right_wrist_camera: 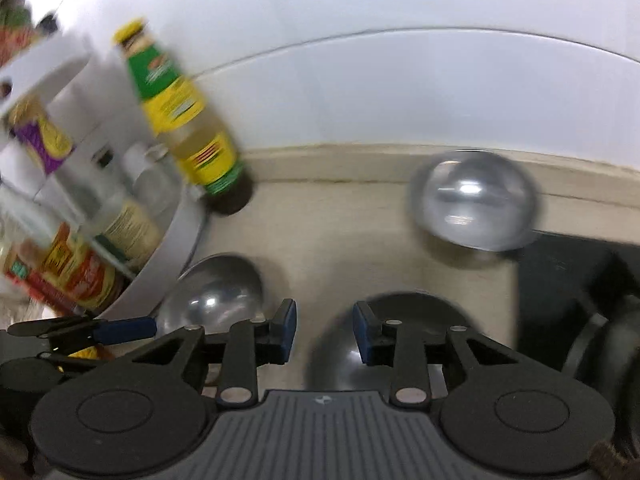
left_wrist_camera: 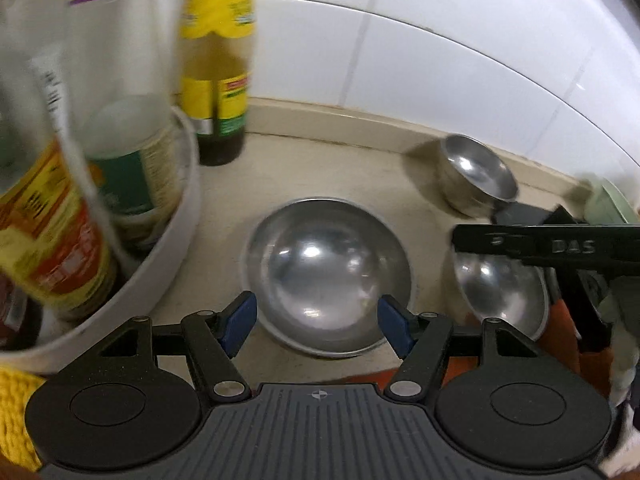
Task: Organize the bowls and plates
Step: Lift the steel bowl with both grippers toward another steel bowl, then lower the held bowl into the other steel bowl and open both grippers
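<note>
A wide steel bowl (left_wrist_camera: 328,276) sits on the beige counter (left_wrist_camera: 320,168). My left gripper (left_wrist_camera: 318,326) hangs over its near rim, open, one blue pad at each side and neither visibly pressing. A second steel bowl (left_wrist_camera: 500,292) lies to its right under my right gripper (left_wrist_camera: 478,226). In the right wrist view that gripper (right_wrist_camera: 326,330) stands open with a narrow gap. Only counter shows in the gap, and the second bowl (right_wrist_camera: 416,320) lies under its right finger. The wide bowl (right_wrist_camera: 216,300) is on the left. A small steel bowl (right_wrist_camera: 472,200) stands by the back wall.
A white round rack (left_wrist_camera: 172,248) full of sauce jars crowds the left. A green and yellow bottle (left_wrist_camera: 218,80) stands behind it. White tiled wall closes the back. A pale green dish (left_wrist_camera: 608,204) and a black stove top (right_wrist_camera: 560,280) lie right.
</note>
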A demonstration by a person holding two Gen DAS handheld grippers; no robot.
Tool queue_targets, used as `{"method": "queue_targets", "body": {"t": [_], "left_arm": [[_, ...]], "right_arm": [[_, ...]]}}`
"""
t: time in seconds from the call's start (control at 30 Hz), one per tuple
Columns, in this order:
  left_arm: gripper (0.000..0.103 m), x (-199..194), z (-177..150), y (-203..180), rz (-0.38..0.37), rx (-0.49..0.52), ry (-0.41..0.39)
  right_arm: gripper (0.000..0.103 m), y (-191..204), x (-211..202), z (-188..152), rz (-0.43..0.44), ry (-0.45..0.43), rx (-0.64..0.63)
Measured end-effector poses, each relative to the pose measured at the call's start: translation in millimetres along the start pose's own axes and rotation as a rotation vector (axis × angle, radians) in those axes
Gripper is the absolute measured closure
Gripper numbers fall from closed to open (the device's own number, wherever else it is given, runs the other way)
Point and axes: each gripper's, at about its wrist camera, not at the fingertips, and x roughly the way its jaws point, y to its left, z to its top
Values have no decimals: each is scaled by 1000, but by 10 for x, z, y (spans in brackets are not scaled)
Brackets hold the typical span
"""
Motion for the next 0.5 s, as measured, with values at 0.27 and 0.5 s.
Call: {"method": "queue_targets", "body": {"t": [0.27,0.5], "left_arm": [[38,125,-54,124,-8,-106,11],[49,313,-96,154,14,-98,42]], "right_arm": [[74,238,526,174,32,100,-84],[87,229,835,126,60,179,-86]]}}
